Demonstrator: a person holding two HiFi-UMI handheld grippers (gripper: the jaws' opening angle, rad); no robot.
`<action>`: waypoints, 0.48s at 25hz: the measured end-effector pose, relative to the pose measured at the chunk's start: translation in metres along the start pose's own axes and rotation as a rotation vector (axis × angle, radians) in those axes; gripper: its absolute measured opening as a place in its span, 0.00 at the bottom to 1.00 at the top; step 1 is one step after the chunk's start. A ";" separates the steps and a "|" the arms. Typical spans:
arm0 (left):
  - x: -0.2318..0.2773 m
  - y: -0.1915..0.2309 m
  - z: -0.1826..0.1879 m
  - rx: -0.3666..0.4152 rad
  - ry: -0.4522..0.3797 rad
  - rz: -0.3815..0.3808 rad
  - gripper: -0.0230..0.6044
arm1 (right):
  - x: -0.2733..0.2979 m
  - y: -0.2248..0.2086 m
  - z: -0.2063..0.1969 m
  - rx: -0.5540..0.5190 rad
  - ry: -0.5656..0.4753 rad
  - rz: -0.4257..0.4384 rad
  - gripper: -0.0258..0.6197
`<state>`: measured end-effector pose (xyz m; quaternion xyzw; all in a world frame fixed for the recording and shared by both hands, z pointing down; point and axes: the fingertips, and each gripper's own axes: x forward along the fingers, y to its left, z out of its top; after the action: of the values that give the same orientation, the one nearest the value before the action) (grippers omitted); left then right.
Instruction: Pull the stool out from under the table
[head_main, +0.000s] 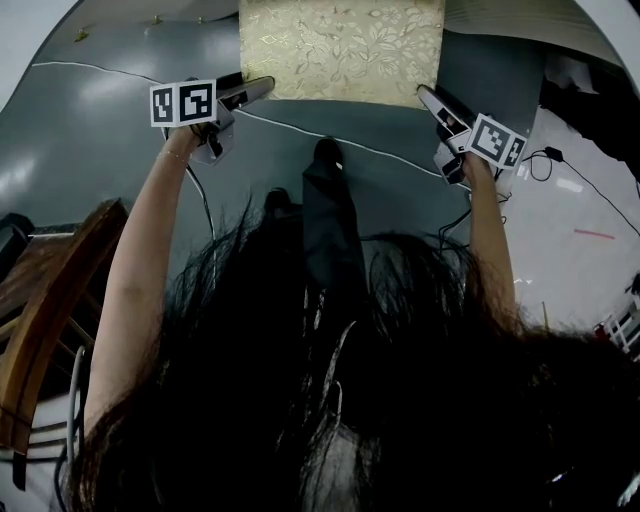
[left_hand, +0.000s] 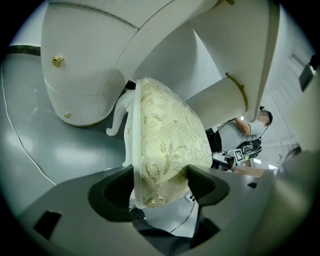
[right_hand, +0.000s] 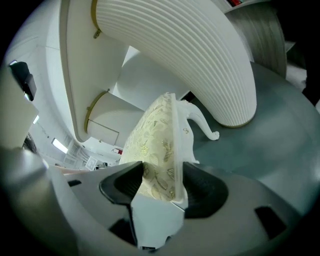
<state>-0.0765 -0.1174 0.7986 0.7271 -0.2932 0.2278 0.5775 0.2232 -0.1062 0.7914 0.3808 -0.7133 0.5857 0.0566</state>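
A low stool with a gold floral brocade cushion and a cream frame on curled legs (head_main: 340, 50) stands on the grey-blue floor (head_main: 90, 150) straight ahead of the person, at the top of the head view, held at both near corners; the left gripper (head_main: 262, 88) has its dark jaws closed on the cushion's left edge, the fabric and the cream rail pinched between the pads, as the left gripper view shows (left_hand: 160, 187); the right gripper (head_main: 425, 95) clamps the opposite edge in the same way, cushion and rail squeezed between its jaws in the right gripper view (right_hand: 160, 185).

Seen from either gripper, the stool (left_hand: 165, 145) runs away from the jaws towards the white table with ribbed pedestal bases and small gold knobs (left_hand: 85, 90); one curled leg ends just beside a pedestal's foot, and the table's pale underside arches above the seat's far end (right_hand: 190, 60).

Both bare forearms reach forward from the bottom of the head view, each gripper carrying its marker cube; the person's dark hair (head_main: 350, 400) fills the lower frame; a thin white cable (head_main: 100, 70) trails across the floor behind the left gripper; a brown wooden chair (head_main: 50, 300) sits at the left edge; in the left gripper view a second person in a grey top (left_hand: 245, 131) is visible far beyond the table.
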 end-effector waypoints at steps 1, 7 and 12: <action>0.001 0.001 0.000 -0.003 0.007 0.003 0.59 | 0.000 -0.001 -0.001 0.007 0.003 -0.003 0.44; 0.003 0.002 -0.002 -0.035 0.072 0.017 0.59 | 0.000 -0.004 -0.005 0.040 0.037 -0.028 0.44; 0.003 -0.002 -0.008 -0.091 0.102 0.020 0.59 | -0.005 -0.002 0.002 0.048 0.058 -0.079 0.44</action>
<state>-0.0730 -0.1096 0.8015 0.6845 -0.2806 0.2568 0.6219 0.2286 -0.1051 0.7899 0.3930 -0.6814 0.6106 0.0911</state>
